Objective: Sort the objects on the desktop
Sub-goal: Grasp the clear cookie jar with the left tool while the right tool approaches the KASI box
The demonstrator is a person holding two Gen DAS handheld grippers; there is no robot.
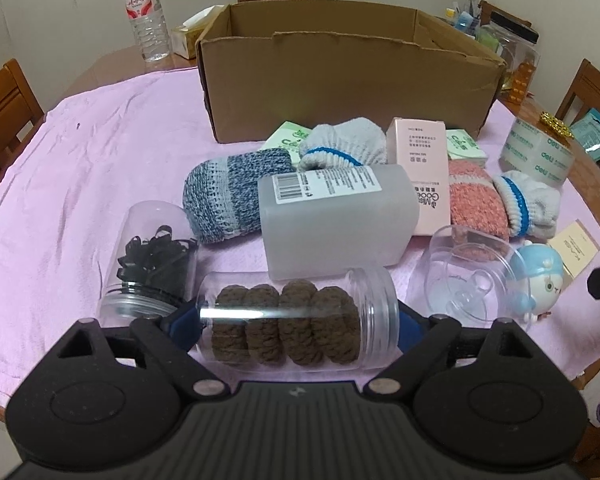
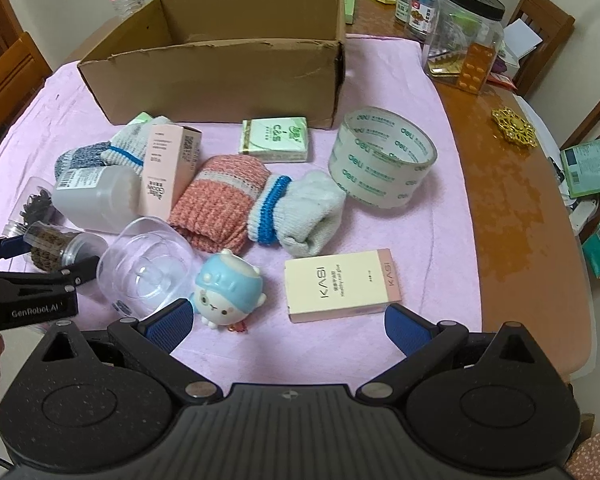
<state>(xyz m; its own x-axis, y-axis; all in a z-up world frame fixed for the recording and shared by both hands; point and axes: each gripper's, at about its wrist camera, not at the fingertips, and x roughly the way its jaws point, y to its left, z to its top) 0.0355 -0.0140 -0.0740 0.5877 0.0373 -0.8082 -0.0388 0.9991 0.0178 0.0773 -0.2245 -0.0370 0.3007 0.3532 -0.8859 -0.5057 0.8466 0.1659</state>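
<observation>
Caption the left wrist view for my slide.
Left claw brackets a clear jar of brown hair ties lying before a cardboard box.

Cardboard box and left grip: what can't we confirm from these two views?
- Floor of the open brown cardboard box: the near wall hides it in both wrist views.
- Blue pads of the left gripper: the clear plastic jar of brown knitted rings covers them, so contact is unclear.
- Small print on the frosted white plastic bottle: too small to read.
</observation>
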